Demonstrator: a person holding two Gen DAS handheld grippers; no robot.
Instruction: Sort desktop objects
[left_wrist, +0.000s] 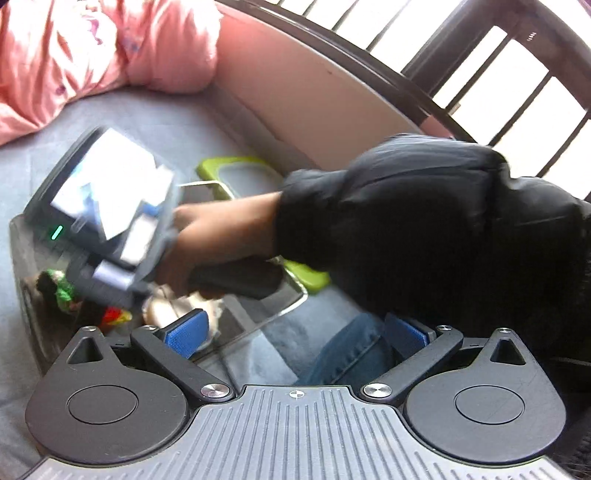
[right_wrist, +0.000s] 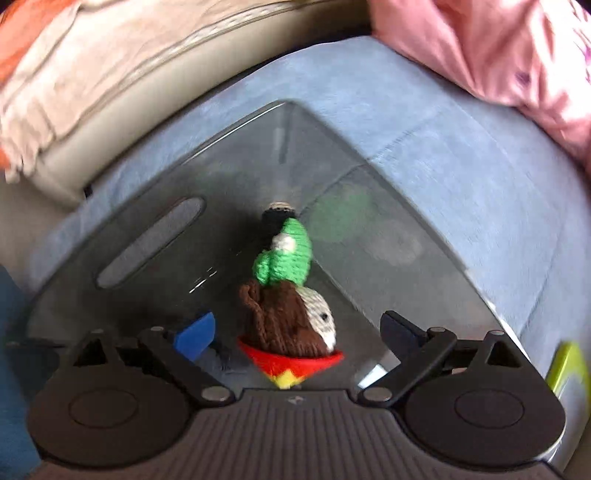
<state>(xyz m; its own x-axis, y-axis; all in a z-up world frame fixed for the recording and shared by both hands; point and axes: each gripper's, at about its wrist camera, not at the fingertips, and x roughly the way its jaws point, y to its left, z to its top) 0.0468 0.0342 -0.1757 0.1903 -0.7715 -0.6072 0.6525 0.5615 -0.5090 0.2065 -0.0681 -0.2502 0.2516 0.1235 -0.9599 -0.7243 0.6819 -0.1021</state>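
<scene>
A clear plastic storage box (right_wrist: 373, 147) sits on a blue-grey cloth. Inside it lie small knitted toys: a green one (right_wrist: 286, 251), a brown and white one (right_wrist: 291, 325) and a red and yellow one (right_wrist: 291, 363). My right gripper (right_wrist: 297, 332) is open, its blue pads either side of the toys, just above them, holding nothing. In the left wrist view the right gripper's body (left_wrist: 110, 218) hangs over the box, blurred by motion, with the toys (left_wrist: 62, 291) under it. My left gripper (left_wrist: 295, 332) is open and empty beside the box edge (left_wrist: 291, 306).
A lime-green box lid (left_wrist: 229, 166) lies behind the box. A pink quilt (left_wrist: 92, 48) is bunched at the back. A beige headboard (left_wrist: 295, 99) and dark window bars (left_wrist: 480, 74) stand behind. The person's dark sleeve (left_wrist: 424, 221) crosses the left view.
</scene>
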